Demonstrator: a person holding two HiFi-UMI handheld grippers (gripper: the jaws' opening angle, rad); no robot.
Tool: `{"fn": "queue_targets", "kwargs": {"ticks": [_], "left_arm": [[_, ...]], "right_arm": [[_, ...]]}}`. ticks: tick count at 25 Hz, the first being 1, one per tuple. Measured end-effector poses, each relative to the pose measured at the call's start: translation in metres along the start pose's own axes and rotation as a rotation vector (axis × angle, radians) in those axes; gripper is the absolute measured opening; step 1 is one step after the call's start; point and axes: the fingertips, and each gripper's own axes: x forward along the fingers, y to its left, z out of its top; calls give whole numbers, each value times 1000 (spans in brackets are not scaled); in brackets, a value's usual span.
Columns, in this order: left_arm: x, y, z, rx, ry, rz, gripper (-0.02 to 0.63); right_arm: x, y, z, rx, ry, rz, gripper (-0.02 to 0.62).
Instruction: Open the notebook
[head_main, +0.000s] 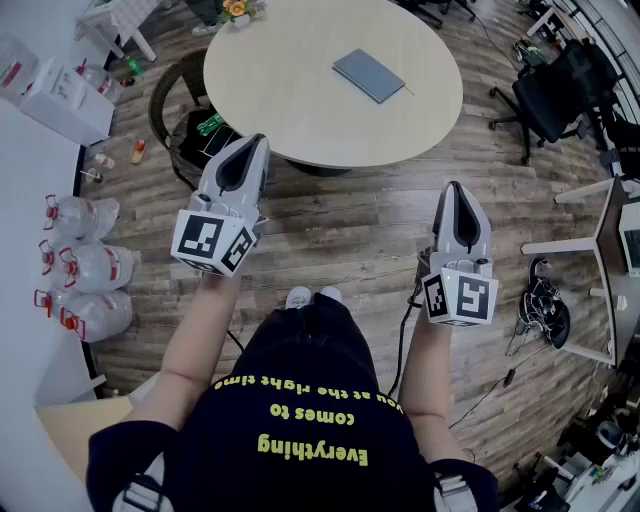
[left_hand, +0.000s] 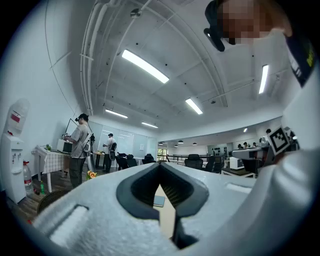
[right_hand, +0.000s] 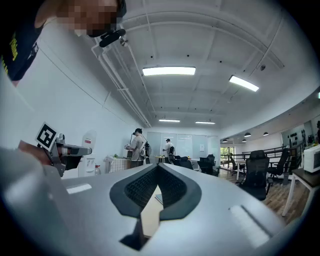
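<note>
A grey-blue notebook (head_main: 369, 75) lies closed on the round beige table (head_main: 300, 100), toward its far right side. My left gripper (head_main: 257, 140) is held level above the floor, its tip just at the table's near edge, jaws shut and empty. My right gripper (head_main: 455, 187) hovers level over the wooden floor, short of the table, also shut with nothing in it. Through the closed jaws the notebook (left_hand: 159, 201) shows small in the left gripper view, and a sliver of the notebook (right_hand: 158, 198) in the right gripper view. Both grippers are well apart from it.
A black chair (head_main: 185, 110) stands at the table's left. Office chairs (head_main: 555, 95) and a white desk (head_main: 600, 250) are at the right. Water jugs (head_main: 85, 265) line the left wall. Cables (head_main: 540, 310) lie on the floor at right. Two people (left_hand: 80, 145) stand far off.
</note>
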Motion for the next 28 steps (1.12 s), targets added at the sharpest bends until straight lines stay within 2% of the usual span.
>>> {"fn": "queue_targets", "kwargs": {"ticks": [8, 18, 25, 28], "left_arm": [[-22, -12, 3, 19, -1, 28, 3], [-25, -35, 6, 49, -1, 78, 5], [-18, -47, 1, 38, 43, 89, 132], [-9, -47, -3, 40, 71, 82, 206]], "right_arm": [[-14, 10, 8, 1, -3, 23, 12], [-21, -12, 7, 25, -16, 43, 16], [-19, -11, 9, 97, -50, 115, 73], [-11, -14, 6, 110, -41, 102, 204]]}}
